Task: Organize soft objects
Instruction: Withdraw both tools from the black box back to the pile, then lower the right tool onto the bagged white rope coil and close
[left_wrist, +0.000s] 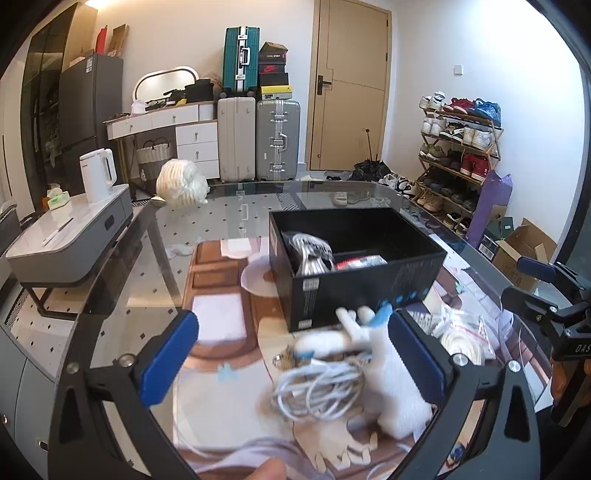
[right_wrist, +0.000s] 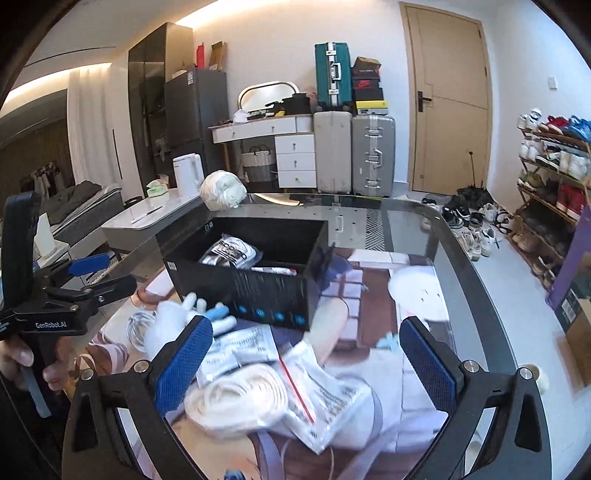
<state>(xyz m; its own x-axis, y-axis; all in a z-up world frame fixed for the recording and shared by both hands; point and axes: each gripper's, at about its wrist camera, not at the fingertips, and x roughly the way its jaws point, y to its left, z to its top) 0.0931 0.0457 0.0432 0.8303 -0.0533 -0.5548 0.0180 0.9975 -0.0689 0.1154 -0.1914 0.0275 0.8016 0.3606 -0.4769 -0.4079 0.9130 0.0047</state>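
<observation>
Left gripper (left_wrist: 291, 350): jaws wide apart, holding nothing. Between and just ahead of them lie a coiled white cable (left_wrist: 319, 391) and a white plush toy (left_wrist: 391, 373) with blue trim, the toy close against the right-hand blue pad (left_wrist: 413, 354). The toy's long axis runs roughly along the fingers, limbs pointing toward the black box (left_wrist: 369, 291). Both items are motion-blurred; whether the pad touches the toy cannot be told.

Right gripper (right_wrist: 306, 354): jaws wide apart, holding nothing. Under and between them lie a coil of cream cord (right_wrist: 240, 402) and clear zip bags (right_wrist: 325, 391) with a red seal strip, lying slantwise across the gap.

Black box, on the glass table (right_wrist: 461, 258), just beyond both item groups: already contains bagged goods (right_wrist: 231, 253).

Judgement: the left gripper is nearer the toy and cable, the right nearer the cord and bags. For the left, closing should catch the toy only if the gap shifts rightward over its body.
</observation>
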